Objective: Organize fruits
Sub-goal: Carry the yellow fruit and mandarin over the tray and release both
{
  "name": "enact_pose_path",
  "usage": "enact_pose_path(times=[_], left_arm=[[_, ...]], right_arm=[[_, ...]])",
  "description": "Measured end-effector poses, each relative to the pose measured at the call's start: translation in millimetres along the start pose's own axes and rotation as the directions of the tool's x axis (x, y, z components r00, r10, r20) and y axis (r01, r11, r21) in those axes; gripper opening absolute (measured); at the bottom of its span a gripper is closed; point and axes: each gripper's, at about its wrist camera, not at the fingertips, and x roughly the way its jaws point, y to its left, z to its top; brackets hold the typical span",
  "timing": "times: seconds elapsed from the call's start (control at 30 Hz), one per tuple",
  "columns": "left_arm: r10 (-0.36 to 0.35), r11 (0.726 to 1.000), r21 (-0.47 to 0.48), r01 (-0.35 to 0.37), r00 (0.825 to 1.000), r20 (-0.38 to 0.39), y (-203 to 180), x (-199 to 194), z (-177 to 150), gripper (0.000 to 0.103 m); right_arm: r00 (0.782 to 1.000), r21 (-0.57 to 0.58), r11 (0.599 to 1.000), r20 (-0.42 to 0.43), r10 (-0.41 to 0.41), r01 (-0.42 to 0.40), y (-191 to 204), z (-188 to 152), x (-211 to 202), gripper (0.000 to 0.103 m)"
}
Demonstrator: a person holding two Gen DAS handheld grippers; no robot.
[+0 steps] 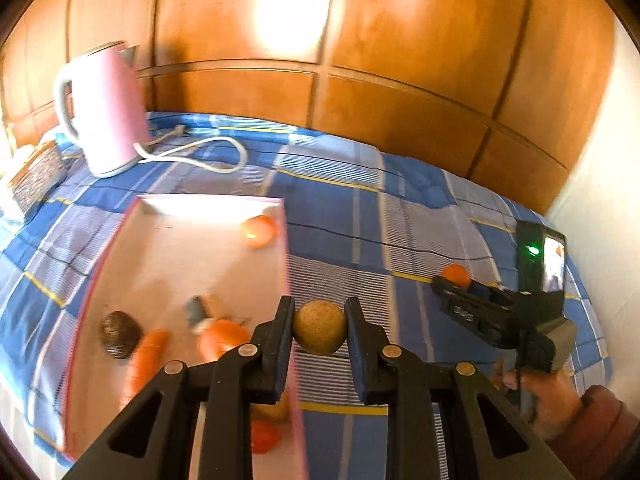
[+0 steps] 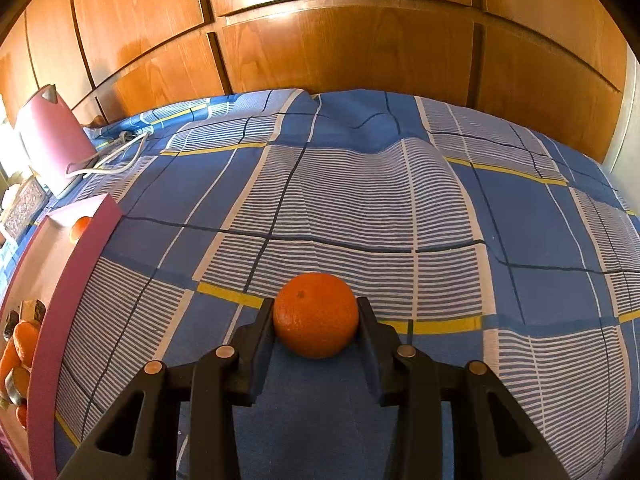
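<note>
While both grippers already carry fruit, the step in hand looks like taking each piece to its place without a slip.

Left wrist view, grip: the left gripper is clenched on a small round tan fruit, both pads pressed against its sides.
Left wrist view, place: the tan fruit hangs above the right rim of the pink tray, lifted off the blue checked cloth.
Left wrist view, tray contents: a tomato lies at the far right corner; a carrot and a dark avocado-like fruit lie near, blurred.
Left wrist view, advice: I judge a steady squeeze and a smooth carry best, since a round fruit can roll out.
Right wrist view, grip: the right gripper grasps an orange at its widest part.
Right wrist view, place: the orange sits low over the cloth, well right of the tray; contact underneath I cannot tell.
Right wrist view, advice: lift straight before any sideways move, clear of the tray wall.
</note>
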Motion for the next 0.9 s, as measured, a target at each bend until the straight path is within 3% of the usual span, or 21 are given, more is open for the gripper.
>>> enact_pose_path(times=[0.27,0.4,0.47,0.53,0.7,0.9], left_arm=[[0.082,0.984,-0.152,-0.088,0.996,-0.040,90,9,6,0.025],[0.090,0.980,-0.169,-0.101,0.994,-0.069,115,17,8,0.026],[0.103,0.979,-0.168,-0.115,0.992,-0.076,122,23,8,0.029],[0.124,0.977,-0.167,-0.136,0.989,-0.081,126,25,8,0.040],[0.161,0.966,-0.192,-0.175,0.983,-0.084,129,22,0,0.051],[0.193,0.955,-0.212,-0.207,0.977,-0.088,125,10,-14,0.053]], right_arm=[[0.999,-0.032,0.999,-0.003,-0.038,0.038,6,0,0,0.039],[0.999,-0.042,0.998,-0.004,-0.049,0.049,8,1,1,0.039],[0.999,-0.044,0.998,-0.004,-0.051,0.051,8,1,0,0.039],[0.999,-0.039,0.998,-0.004,-0.046,0.046,8,1,0,0.039],[0.999,-0.032,0.999,-0.003,-0.038,0.038,6,0,0,0.039],[0.999,-0.031,0.999,-0.001,-0.037,0.037,6,0,0,0.039]])
